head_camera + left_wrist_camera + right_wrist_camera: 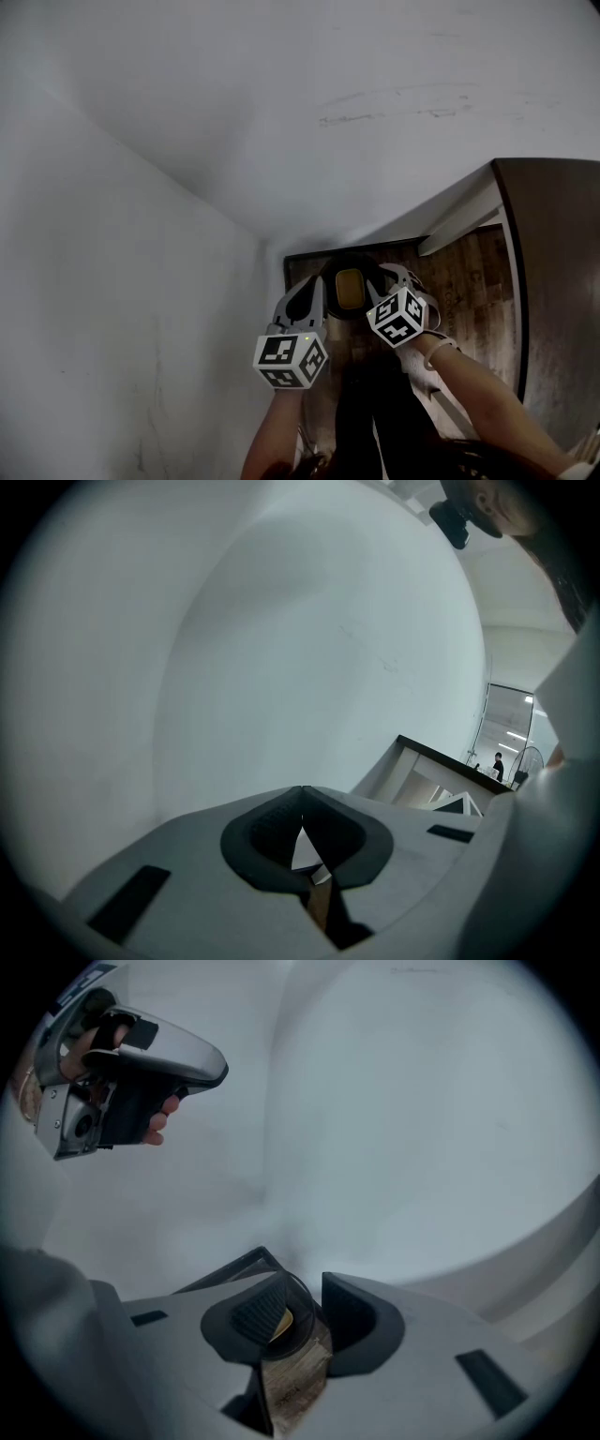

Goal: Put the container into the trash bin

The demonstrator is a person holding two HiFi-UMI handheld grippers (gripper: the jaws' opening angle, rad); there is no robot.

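Left gripper (302, 794): jaws closed tip to tip, holding nothing.
Right gripper (305, 1296): jaws wide apart, gripping nothing.
Container (349, 289): yellow, inside the trash bin (354, 262), at 12 o'clock between both grippers.
Trash bin: black, on the wood floor (469, 272).

Container (349, 289) in bin (352, 259) on floor (469, 272) by wall (281, 141) corner, btwn L claw (309, 291) & R claw (392, 277).

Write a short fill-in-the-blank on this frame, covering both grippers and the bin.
1. The left gripper has its jaw tips ___.
2. The right gripper holds nothing; its jaws stand ___.
3. The round black bin on the floor shows a ___ patch at its middle.
Missing words: together; apart; yellow.
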